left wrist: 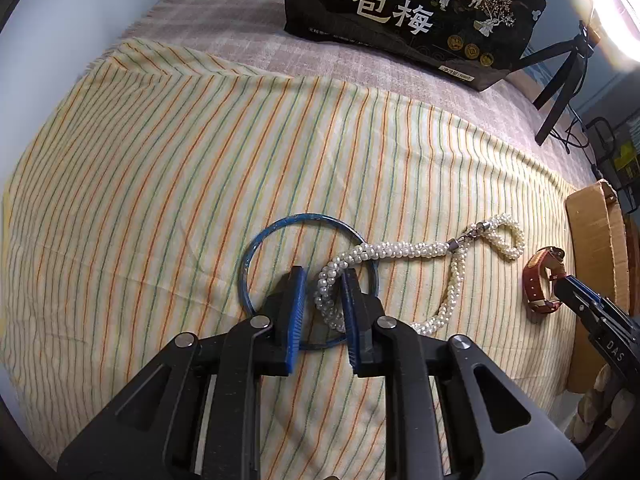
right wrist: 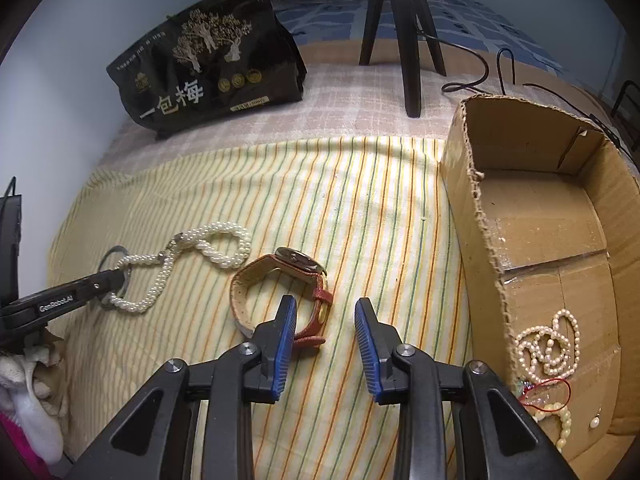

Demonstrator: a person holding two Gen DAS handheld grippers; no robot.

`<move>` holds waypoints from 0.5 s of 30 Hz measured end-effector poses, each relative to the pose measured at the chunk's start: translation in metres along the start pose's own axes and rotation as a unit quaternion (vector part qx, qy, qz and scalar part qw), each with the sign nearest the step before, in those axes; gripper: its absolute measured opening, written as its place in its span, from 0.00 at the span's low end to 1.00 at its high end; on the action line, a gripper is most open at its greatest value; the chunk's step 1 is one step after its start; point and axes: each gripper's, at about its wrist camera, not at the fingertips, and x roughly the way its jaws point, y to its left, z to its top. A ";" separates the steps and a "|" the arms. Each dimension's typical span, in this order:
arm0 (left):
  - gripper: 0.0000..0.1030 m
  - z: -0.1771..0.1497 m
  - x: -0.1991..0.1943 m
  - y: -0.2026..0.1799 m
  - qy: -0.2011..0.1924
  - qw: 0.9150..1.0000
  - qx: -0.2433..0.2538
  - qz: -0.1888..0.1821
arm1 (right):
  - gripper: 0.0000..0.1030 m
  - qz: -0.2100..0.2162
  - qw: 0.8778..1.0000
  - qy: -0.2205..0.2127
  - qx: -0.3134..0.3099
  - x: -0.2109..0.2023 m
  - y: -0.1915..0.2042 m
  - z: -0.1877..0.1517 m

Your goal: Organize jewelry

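Observation:
A white pearl strand (left wrist: 404, 249) lies across a blue bangle (left wrist: 256, 248) on the striped cloth (left wrist: 160, 184). My left gripper (left wrist: 324, 278) points down over them, its jaws narrowly open around the strand. The right pad touches the pearls and a small gap shows at the left pad. A brown leather watch (right wrist: 296, 260) lies to the right. My right gripper (right wrist: 325, 302) stands open over its strap end, which sits beside the left finger (right wrist: 286, 320). In the left wrist view the right gripper (left wrist: 560, 286) reaches the watch (left wrist: 540, 276).
An open cardboard box (right wrist: 472, 216) stands at the right; it holds pearl strings (right wrist: 548, 348) and a red cord bracelet (right wrist: 552, 392). A black snack bag (left wrist: 400, 12) and a tripod (right wrist: 404, 40) stand at the back. The cloth's edge drops off at the left.

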 end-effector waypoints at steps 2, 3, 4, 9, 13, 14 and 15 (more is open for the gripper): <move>0.12 0.000 0.001 -0.001 -0.003 1.000 0.001 0.004 | 0.29 -0.002 1.000 0.001 0.000 0.003 0.001 -0.001; 0.10 0.000 0.002 -0.001 -0.004 1.000 0.002 0.006 | 0.29 -0.002 1.000 0.002 -0.001 0.005 0.002 -0.001; 0.09 0.000 0.002 -0.001 -0.005 1.000 0.001 0.008 | 0.29 -0.004 1.000 0.003 -0.001 0.007 0.002 -0.001; 0.07 0.000 0.002 -0.001 -0.006 1.000 -0.003 0.007 | 0.26 -0.010 1.000 0.001 -0.008 0.013 0.005 -0.001; 0.06 0.002 0.000 0.001 -0.009 1.000 -0.012 0.003 | 0.10 -0.018 1.000 -0.005 -0.015 0.014 0.006 -0.001; 0.06 0.002 -0.002 0.001 -0.011 1.000 -0.014 0.001 | 0.08 -0.018 1.000 -0.006 -0.016 0.014 0.007 -0.001; 0.06 0.002 -0.004 0.001 -0.012 1.000 -0.015 -0.001 | 0.07 -0.019 1.000 -0.007 -0.016 0.013 0.006 -0.001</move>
